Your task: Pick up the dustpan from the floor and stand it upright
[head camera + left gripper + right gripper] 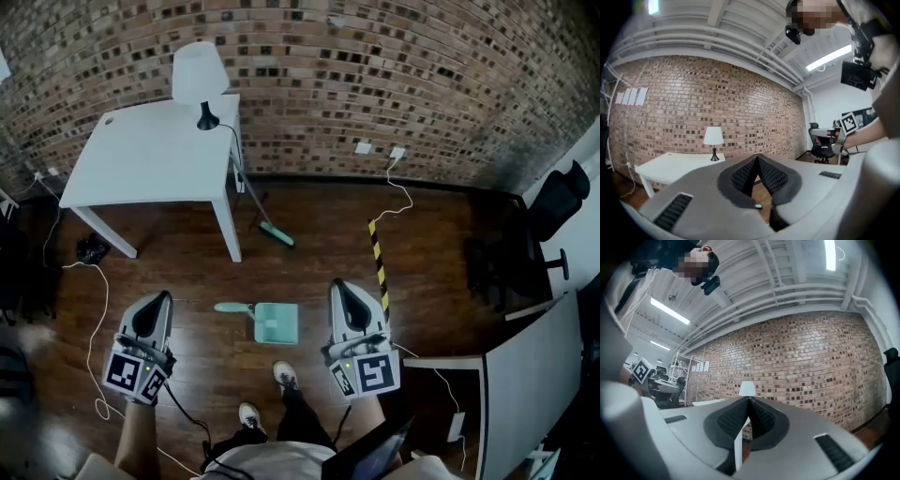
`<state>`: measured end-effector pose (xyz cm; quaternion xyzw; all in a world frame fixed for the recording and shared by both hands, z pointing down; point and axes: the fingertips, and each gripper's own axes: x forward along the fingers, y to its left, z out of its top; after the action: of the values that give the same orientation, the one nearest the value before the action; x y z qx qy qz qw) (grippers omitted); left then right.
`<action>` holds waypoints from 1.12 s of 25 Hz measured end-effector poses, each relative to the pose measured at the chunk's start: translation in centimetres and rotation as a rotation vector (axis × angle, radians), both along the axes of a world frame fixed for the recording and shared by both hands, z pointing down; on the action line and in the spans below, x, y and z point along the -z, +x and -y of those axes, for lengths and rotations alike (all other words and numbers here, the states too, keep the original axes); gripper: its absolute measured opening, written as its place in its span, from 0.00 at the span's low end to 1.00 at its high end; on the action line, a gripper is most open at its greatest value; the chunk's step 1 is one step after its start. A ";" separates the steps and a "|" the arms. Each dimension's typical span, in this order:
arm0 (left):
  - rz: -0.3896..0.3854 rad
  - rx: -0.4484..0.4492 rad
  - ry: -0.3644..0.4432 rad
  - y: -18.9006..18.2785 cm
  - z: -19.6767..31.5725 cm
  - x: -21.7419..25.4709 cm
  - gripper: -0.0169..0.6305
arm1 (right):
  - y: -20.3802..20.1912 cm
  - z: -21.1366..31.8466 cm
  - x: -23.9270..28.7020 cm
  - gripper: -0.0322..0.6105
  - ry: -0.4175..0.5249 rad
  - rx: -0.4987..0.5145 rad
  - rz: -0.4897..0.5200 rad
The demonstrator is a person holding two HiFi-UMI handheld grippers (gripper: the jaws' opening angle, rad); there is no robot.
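Observation:
A mint-green dustpan (272, 322) lies flat on the dark wood floor, its handle pointing left, between my two grippers in the head view. My left gripper (156, 302) is held high to the left of it, jaws shut and empty. My right gripper (344, 290) is held high to the right of it, also shut with nothing in it. In the left gripper view the left gripper (757, 158) points level at the brick wall. In the right gripper view the right gripper (749, 401) points level at the same wall. Neither touches the dustpan.
A white table (141, 164) with a white lamp (200, 80) stands at the back left. A green-headed broom (267, 220) leans by the table leg. Cables (94, 319) trail on the floor. Yellow-black tape (379, 262), an office chair (548, 225) and a desk (525, 375) are on the right.

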<state>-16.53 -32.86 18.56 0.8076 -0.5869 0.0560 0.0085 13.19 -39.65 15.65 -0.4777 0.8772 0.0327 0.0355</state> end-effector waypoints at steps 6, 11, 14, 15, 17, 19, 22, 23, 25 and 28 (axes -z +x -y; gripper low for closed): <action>-0.011 0.022 0.020 1.0 -1.5 1.6 0.02 | -2.5 -3.2 1.3 0.04 0.000 0.028 -0.015; -0.019 0.015 0.034 0.0 -5.1 2.4 0.02 | -4.5 -7.3 1.0 0.04 -0.012 0.055 -0.042; -0.021 0.004 0.034 -0.7 -8.0 2.3 0.02 | -5.3 -11.0 1.2 0.03 -0.018 0.056 -0.054; -0.020 0.000 0.029 -0.8 -9.0 2.1 0.02 | -5.3 -12.3 1.2 0.03 -0.022 0.050 -0.054; -0.011 -0.020 0.022 -0.6 -10.8 1.7 0.02 | -4.9 -14.5 1.1 0.03 -0.030 0.031 -0.058; -0.002 -0.044 0.022 0.1 -12.3 1.4 0.02 | -4.2 -16.2 0.9 0.04 -0.044 0.008 -0.064; 0.010 -0.073 0.025 1.7 -14.9 1.4 0.02 | -2.8 -19.1 0.6 0.03 -0.059 -0.009 -0.071; 0.014 -0.080 0.029 2.1 -15.7 1.5 0.02 | -2.4 -20.1 0.8 0.04 -0.057 -0.011 -0.074; 0.007 -0.087 0.036 2.9 -16.8 2.1 0.02 | -1.5 -21.5 1.2 0.03 -0.048 -0.015 -0.078; -0.020 -0.092 0.054 4.0 -18.5 3.3 0.02 | -0.6 -23.0 1.7 0.03 -0.032 -0.017 -0.082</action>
<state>-12.51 -14.38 15.24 0.8343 -0.5502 0.0322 -0.0099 12.63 -16.61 13.98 -0.4839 0.8742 0.0385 -0.0083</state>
